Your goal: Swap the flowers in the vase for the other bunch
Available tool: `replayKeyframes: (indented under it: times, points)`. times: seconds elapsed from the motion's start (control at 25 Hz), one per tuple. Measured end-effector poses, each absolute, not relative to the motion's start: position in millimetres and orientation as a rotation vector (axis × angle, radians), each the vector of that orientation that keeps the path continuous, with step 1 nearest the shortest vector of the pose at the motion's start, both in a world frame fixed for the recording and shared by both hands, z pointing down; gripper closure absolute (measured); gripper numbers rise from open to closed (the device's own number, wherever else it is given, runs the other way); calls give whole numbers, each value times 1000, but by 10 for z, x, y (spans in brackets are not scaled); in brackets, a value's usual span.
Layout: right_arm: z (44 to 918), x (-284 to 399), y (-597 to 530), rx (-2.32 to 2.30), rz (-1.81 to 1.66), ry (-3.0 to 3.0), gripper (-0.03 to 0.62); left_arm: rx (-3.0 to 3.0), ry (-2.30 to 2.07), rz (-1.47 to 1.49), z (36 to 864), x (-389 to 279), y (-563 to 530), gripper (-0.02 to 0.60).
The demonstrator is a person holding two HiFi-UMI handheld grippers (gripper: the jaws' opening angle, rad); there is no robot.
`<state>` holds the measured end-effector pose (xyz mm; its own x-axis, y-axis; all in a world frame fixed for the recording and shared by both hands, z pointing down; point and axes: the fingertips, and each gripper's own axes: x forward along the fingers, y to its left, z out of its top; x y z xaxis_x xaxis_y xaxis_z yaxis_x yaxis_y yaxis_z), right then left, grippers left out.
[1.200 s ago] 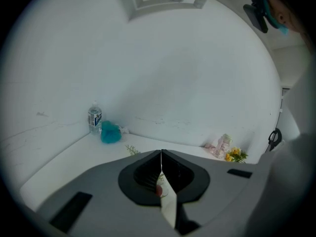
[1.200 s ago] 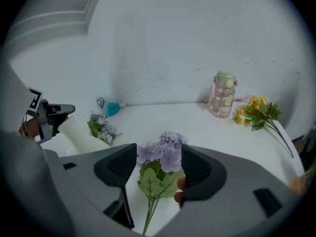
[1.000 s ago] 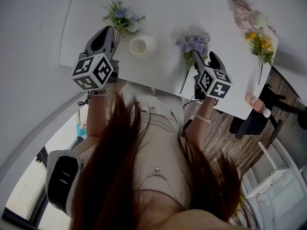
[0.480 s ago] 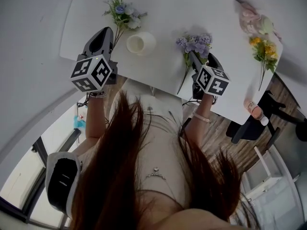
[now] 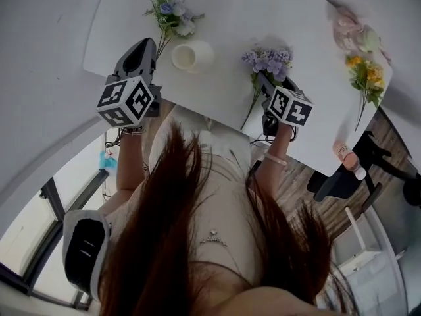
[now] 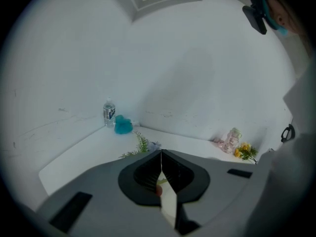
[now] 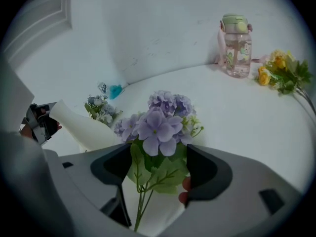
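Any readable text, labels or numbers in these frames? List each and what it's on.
None legible in any view.
Water bottle: blue-and-white label, print too small to read.
Pink drink bottle: printed picture on its side, no words readable.
Marker cubes on the left gripper and right gripper: black-and-white square patterns, no letters.
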<state>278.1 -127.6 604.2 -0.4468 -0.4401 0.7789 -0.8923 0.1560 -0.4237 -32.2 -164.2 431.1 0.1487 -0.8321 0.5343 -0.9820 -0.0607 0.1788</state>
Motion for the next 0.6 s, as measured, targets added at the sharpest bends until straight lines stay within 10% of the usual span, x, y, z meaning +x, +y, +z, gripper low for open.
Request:
replayKeyframes:
  times: [0.6]
  points:
    - [6273,2739,-1287,1165,1239,-1924,258,1869,-1797,401,4291,-301,-1384,575]
